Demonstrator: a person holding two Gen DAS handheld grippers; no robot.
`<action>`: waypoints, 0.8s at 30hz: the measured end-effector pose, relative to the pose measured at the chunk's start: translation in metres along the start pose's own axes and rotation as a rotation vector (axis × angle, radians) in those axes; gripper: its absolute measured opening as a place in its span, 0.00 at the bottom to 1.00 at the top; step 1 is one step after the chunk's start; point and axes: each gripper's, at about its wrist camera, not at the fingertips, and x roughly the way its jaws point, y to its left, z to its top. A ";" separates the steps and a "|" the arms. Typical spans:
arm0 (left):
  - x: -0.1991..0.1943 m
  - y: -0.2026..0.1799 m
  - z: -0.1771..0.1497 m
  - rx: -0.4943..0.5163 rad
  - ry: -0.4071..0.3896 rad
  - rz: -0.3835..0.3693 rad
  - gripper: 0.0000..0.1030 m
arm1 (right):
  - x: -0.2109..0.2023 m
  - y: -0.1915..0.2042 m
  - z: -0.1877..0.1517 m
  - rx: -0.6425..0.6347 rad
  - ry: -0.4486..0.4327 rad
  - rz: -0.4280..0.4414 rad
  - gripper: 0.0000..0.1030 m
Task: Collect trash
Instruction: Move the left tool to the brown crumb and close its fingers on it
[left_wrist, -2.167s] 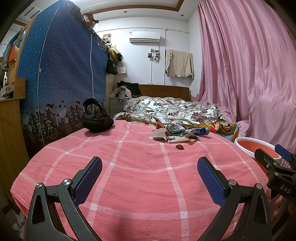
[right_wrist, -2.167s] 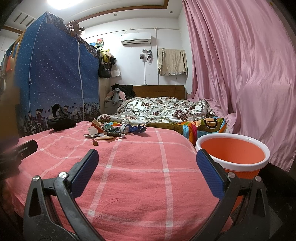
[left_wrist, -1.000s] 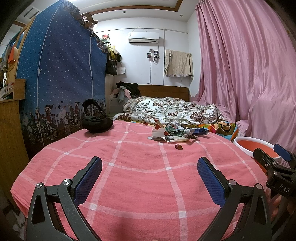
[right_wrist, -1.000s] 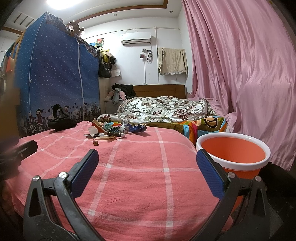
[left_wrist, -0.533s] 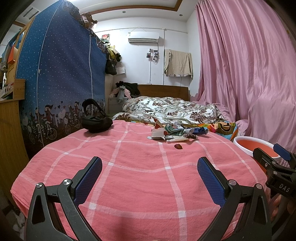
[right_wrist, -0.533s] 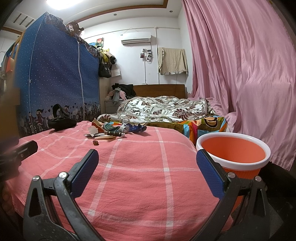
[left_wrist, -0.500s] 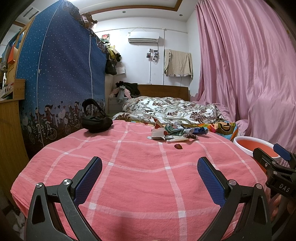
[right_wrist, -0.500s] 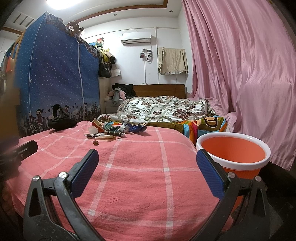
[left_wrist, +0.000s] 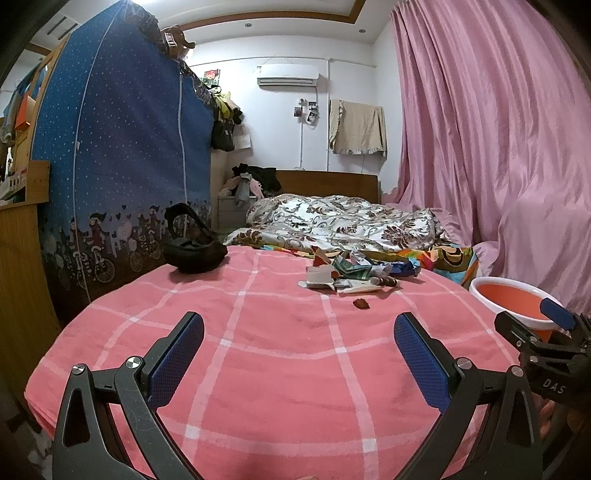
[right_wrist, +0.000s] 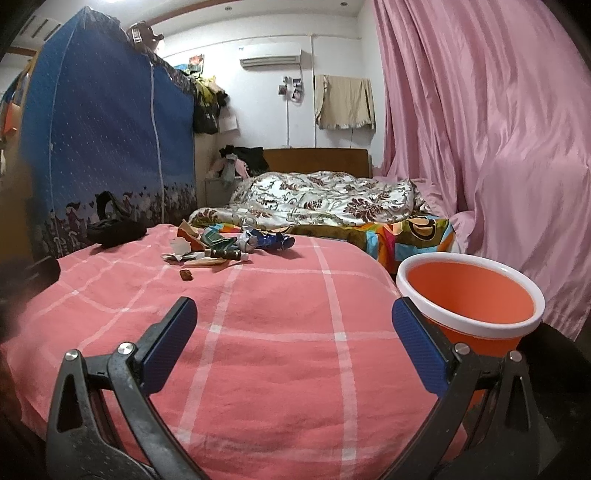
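Pink checked cloth (left_wrist: 280, 354) spreads beneath both my grippers, each gaping wide and empty: my left gripper (left_wrist: 298, 345) and my right gripper (right_wrist: 293, 334). One heap of wrappers (left_wrist: 356, 269) lies well ahead of my jaws, with one small brown scrap (left_wrist: 361, 303) just nearer. One black bag (left_wrist: 194, 251) sits ahead to the left. My right view shows the whole orange bucket (right_wrist: 469, 295) just beside my right finger; my left view shows only part of it.

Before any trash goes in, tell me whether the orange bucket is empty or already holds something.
Empty as far as shown: the orange bucket stands upright, and only bare orange wall is visible inside. Its bottom is hidden below the rim.
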 end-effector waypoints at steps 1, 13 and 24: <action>0.002 0.002 0.002 0.000 0.000 0.002 0.98 | 0.002 0.001 0.003 -0.004 0.001 0.002 1.00; 0.027 0.024 0.038 -0.020 -0.004 0.030 0.98 | 0.028 0.015 0.049 -0.063 -0.059 0.049 1.00; 0.060 0.047 0.072 -0.025 -0.037 0.030 0.98 | 0.076 0.005 0.095 -0.087 -0.085 0.146 1.00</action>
